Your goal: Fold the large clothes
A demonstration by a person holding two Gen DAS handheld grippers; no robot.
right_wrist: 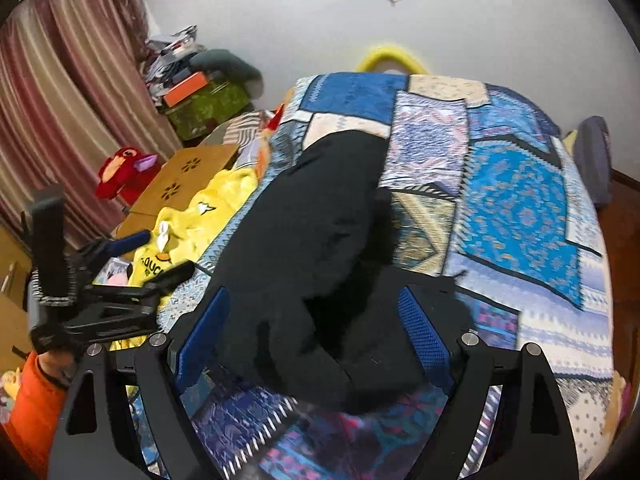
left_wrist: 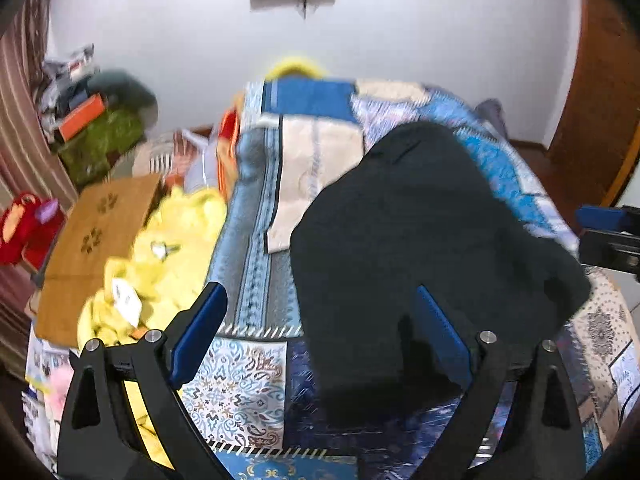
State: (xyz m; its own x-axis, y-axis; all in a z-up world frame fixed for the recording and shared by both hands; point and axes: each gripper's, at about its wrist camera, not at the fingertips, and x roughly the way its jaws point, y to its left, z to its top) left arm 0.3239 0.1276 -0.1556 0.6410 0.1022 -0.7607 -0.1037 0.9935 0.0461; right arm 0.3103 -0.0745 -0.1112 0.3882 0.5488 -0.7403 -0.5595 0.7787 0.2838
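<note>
I have both grippers over the bed (left_wrist: pixel 256 240); the black garment (left_wrist: pixel 420 216) lies spread on the patchwork quilt (right_wrist: pixel 520 208), running from the near edge toward the far end; my left gripper (left_wrist: pixel 320 332) has its fingers wide apart, holding nothing, its right finger over the garment's near part; my right gripper (right_wrist: pixel 316 332) is also spread wide, with the garment's bunched near end (right_wrist: pixel 352 360) lying between the fingers, though I cannot tell if they touch it; the left gripper (right_wrist: pixel 132 264) shows at the right view's left edge; a yellow garment (left_wrist: pixel 160 248) lies beside the bed, next to a brown board (left_wrist: pixel 100 236); both views are motion-blurred.
</note>
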